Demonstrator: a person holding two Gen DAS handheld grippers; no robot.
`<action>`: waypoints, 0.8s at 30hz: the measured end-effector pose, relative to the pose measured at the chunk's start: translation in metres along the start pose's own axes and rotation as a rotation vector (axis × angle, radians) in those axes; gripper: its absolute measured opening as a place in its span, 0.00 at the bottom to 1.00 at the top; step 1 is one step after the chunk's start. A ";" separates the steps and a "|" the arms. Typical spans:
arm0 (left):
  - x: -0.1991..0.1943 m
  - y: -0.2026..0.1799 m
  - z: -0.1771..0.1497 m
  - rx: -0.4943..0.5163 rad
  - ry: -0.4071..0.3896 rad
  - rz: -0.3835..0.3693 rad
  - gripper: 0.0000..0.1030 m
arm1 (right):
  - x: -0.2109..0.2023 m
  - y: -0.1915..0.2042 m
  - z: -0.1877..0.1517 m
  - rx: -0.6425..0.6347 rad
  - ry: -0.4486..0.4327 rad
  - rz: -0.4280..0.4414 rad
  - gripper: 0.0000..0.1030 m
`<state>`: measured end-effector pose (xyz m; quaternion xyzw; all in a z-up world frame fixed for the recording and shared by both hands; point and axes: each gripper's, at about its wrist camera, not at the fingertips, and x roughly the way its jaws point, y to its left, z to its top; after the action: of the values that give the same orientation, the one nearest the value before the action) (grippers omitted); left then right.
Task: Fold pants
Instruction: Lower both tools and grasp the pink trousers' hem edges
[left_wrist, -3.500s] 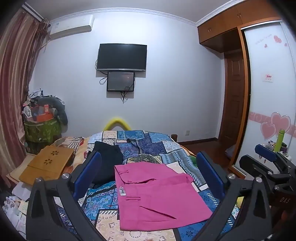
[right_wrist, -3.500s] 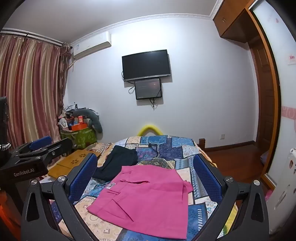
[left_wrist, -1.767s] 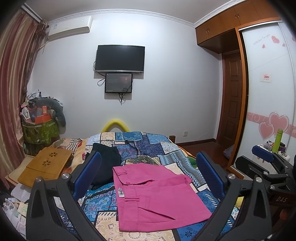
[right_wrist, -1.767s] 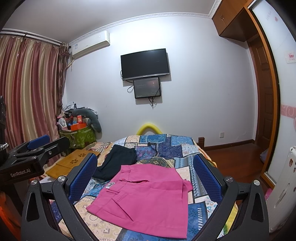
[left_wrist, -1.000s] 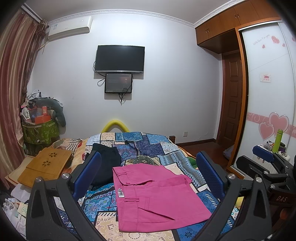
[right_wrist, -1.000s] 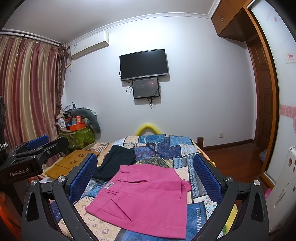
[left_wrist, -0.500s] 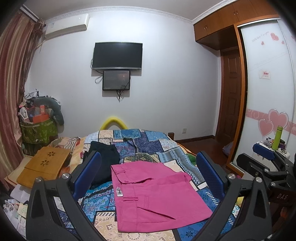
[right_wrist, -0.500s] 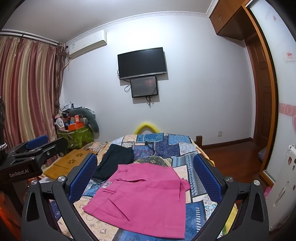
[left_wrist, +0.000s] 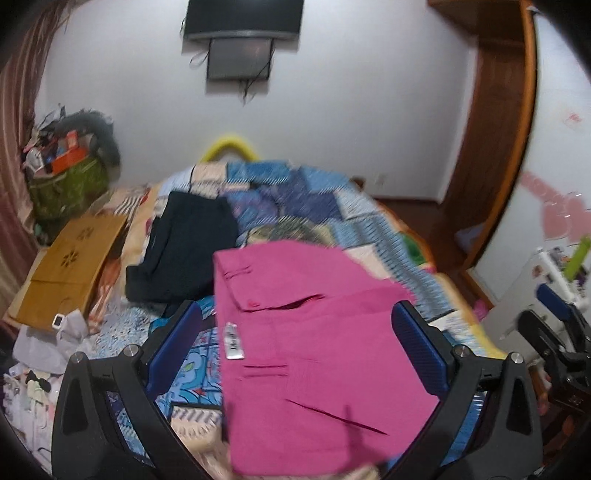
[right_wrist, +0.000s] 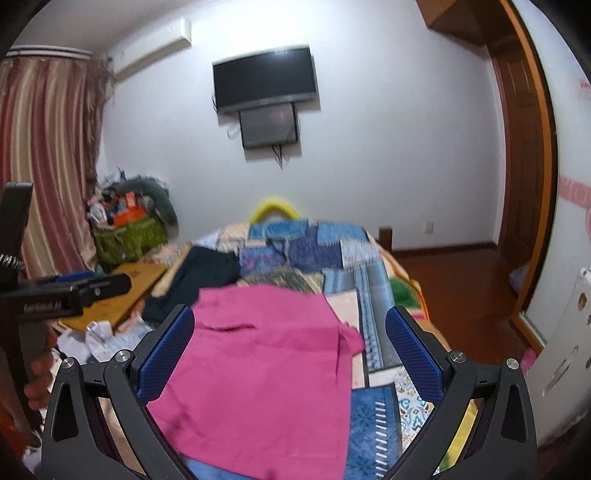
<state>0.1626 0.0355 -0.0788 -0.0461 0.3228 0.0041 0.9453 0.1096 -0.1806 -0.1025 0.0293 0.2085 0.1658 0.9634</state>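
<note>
Pink pants (left_wrist: 314, 354) spread flat on the patchwork bedspread (left_wrist: 295, 199), folded into a rough rectangle, waistband toward the far end, a white tag (left_wrist: 233, 340) at the left edge. Framed between the blue pads of the left gripper (left_wrist: 295, 350), tongs spread wide and holding nothing; left pad over the bedspread just beside the pants' left edge, right pad over the pants' right side. Whether the pads touch the cloth: cannot tell. Seen from the right wrist, pants (right_wrist: 266, 369) again between the spread tongs of the right gripper (right_wrist: 290, 354), also holding nothing, left pad over the pants' left part, right pad over bare bedspread (right_wrist: 373, 295) to the right of the cloth. Dark garment (left_wrist: 184, 251) lying far-left of the pants, just beside them. Wooden board (left_wrist: 70, 266) left of the bed, crumpled white paper (left_wrist: 51, 343) near it. Green bag (left_wrist: 66, 188) stuffed with things in the far left corner. Television (right_wrist: 264, 79) on the far wall, a smaller screen (right_wrist: 269, 125) beneath. Both views blurred.
</note>
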 end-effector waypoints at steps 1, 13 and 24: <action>0.014 0.002 0.001 0.006 0.023 0.021 1.00 | 0.007 -0.003 -0.003 0.002 0.019 -0.004 1.00; 0.149 0.046 0.001 0.052 0.253 0.068 1.00 | 0.102 -0.053 -0.036 0.065 0.285 0.011 1.00; 0.196 0.069 -0.008 0.104 0.394 0.050 0.76 | 0.163 -0.077 -0.044 0.087 0.423 0.088 0.79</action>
<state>0.3104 0.0996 -0.2111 0.0110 0.5024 0.0017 0.8646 0.2548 -0.2000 -0.2156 0.0444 0.4112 0.2013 0.8879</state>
